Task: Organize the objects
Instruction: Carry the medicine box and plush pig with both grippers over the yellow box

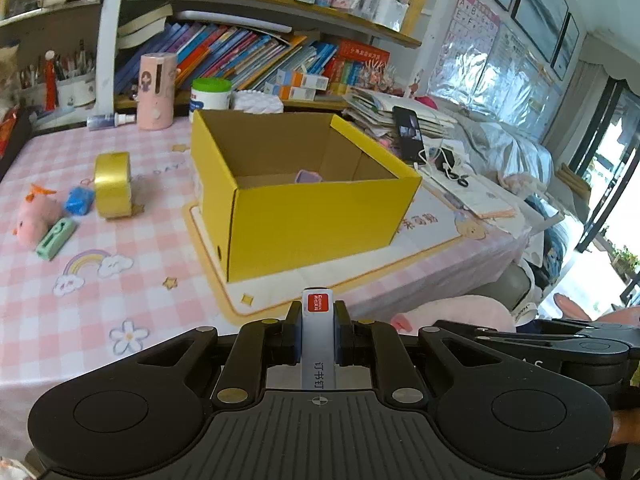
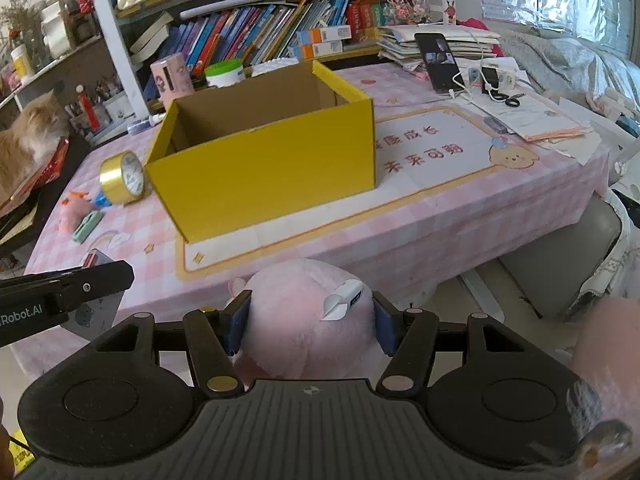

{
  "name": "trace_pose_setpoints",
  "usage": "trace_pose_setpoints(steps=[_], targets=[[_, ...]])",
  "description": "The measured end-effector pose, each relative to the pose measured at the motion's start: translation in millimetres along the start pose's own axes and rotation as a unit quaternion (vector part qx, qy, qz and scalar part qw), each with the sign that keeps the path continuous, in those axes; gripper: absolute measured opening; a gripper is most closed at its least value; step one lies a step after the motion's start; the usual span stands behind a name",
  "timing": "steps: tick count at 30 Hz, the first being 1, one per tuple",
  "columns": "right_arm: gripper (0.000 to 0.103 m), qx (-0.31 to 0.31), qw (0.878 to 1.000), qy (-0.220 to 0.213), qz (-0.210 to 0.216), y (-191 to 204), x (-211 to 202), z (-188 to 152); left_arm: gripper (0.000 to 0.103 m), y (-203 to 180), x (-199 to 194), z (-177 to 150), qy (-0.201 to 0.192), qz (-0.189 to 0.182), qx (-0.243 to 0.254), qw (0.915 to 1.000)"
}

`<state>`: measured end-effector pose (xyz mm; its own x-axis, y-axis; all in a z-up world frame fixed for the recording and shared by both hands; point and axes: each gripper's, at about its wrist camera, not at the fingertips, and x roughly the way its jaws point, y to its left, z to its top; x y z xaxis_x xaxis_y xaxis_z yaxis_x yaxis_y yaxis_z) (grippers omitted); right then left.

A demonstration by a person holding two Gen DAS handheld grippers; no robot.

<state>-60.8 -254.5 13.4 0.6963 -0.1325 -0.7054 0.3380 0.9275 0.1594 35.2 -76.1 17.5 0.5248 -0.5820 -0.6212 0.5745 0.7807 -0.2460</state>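
Observation:
My left gripper [image 1: 317,320] is shut on a small grey staple box [image 1: 317,336] with a red label, held near the table's front edge, short of the open yellow cardboard box [image 1: 316,220]. A small purple item [image 1: 307,176] lies inside the box. My right gripper [image 2: 310,322] is shut on a pink plush toy [image 2: 304,320] with a white tag, held off the table's front edge before the yellow box [image 2: 264,176]. Gold tape roll [image 1: 113,184], small pink plush [image 1: 34,216], blue item [image 1: 79,200] and green item [image 1: 56,238] lie left of the box.
A pink checked cloth [image 1: 120,292] covers the table, with a printed mat [image 2: 432,160] under the box. Behind stand a pink canister [image 1: 156,92], a green-lidded jar [image 1: 211,96], shelves of books, a phone [image 2: 438,62] and papers. A cat [image 2: 28,140] sits at far left.

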Motion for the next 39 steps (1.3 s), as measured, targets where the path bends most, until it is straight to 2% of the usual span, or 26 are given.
trace_pose_setpoints(steps=[13, 23, 39], targets=[[0.058, -0.012, 1.000, -0.001, 0.018, -19, 28, 42, 0.013, -11, 26, 28, -0.013, 0.010, 0.002, 0.9999], [0.058, -0.049, 0.997, -0.036, 0.042, -24, 39, 83, 0.013, -16, 44, 56, -0.038, 0.027, -0.011, 0.9989], [0.059, -0.069, 0.989, -0.077, 0.102, -35, 56, 158, 0.013, -17, 70, 104, -0.069, 0.081, -0.019, 0.9941]])
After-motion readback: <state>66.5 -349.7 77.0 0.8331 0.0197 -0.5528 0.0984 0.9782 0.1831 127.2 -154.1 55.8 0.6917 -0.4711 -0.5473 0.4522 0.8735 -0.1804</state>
